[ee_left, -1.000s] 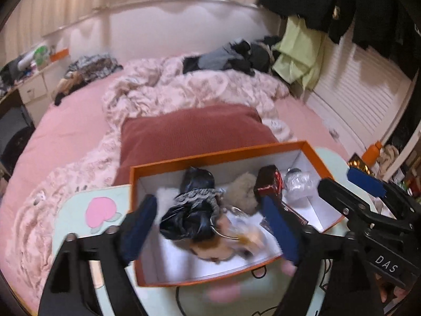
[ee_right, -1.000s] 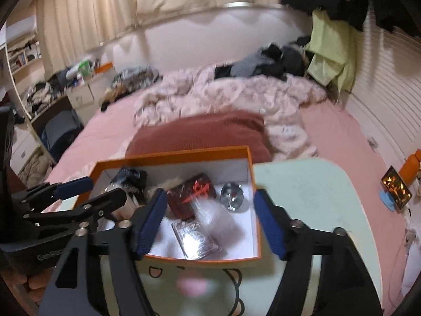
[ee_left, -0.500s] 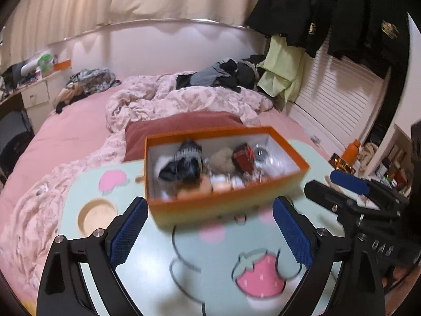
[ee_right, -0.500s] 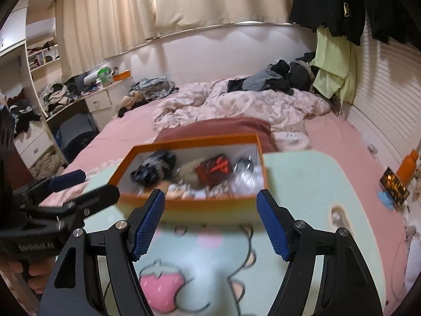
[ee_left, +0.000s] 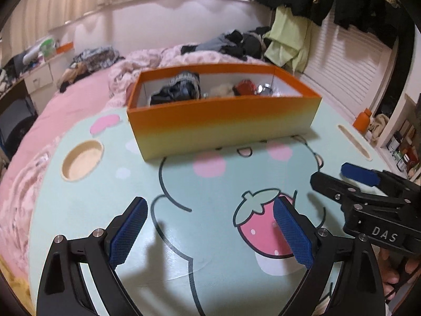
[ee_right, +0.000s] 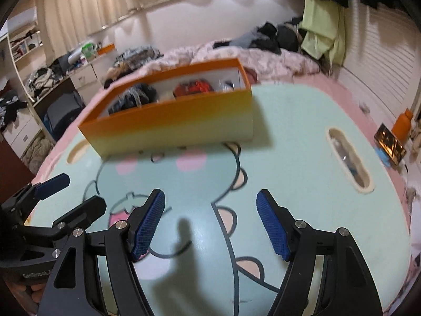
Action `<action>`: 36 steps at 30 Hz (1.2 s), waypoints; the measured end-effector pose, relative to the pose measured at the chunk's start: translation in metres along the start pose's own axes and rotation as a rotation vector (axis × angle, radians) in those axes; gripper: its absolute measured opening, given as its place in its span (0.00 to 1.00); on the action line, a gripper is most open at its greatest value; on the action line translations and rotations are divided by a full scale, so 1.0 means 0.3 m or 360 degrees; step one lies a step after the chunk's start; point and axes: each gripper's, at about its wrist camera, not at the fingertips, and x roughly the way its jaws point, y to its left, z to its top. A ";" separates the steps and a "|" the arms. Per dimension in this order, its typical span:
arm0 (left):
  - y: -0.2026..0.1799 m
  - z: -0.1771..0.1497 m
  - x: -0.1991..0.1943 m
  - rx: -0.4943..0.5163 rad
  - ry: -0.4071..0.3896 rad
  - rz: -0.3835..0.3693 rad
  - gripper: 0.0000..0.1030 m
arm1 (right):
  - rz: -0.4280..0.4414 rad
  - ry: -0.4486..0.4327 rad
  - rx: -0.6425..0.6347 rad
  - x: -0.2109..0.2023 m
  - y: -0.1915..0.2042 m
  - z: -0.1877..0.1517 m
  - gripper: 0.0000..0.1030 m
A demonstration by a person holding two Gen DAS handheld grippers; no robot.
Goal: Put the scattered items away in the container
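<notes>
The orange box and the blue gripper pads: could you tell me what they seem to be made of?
Orange box: probably matte cardboard, given its thin, straight walls, crisp corners and white inside.
Left gripper pads: likely rubber or soft plastic, judging by the fine grid texture; the right gripper has matching ones.

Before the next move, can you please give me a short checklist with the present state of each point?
1. Left hand-held gripper empty, jaws open, having just been opening: ok.
2. Right hand-held gripper empty, jaws open: ok.
3. Orange box upright on the table: ok.
4. Items such as the black cloth and the red item inside the box: ok.
5. No loose items on the visible table: ok.
6. Table edge nearest the person: cannot tell.
</notes>
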 end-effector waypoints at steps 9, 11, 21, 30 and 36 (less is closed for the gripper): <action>0.003 -0.022 0.058 -0.0011 0.0140 0.0057 0.99 | -0.0244 0.0002 -0.0142 0.030 0.016 -0.039 0.83; 0.001 -0.022 0.056 -0.0016 0.0134 0.0061 1.00 | -0.0252 0.0001 -0.0146 0.031 0.012 -0.042 0.83; 0.004 -0.023 0.056 -0.0019 0.0129 0.0061 1.00 | -0.0252 -0.0003 -0.0151 0.027 0.006 -0.051 0.84; 0.005 -0.025 0.056 -0.0019 0.0128 0.0061 1.00 | -0.0252 -0.0003 -0.0151 0.028 0.008 -0.050 0.84; 0.005 -0.026 0.056 -0.0019 0.0128 0.0061 1.00 | -0.0252 -0.0003 -0.0152 0.027 0.008 -0.051 0.84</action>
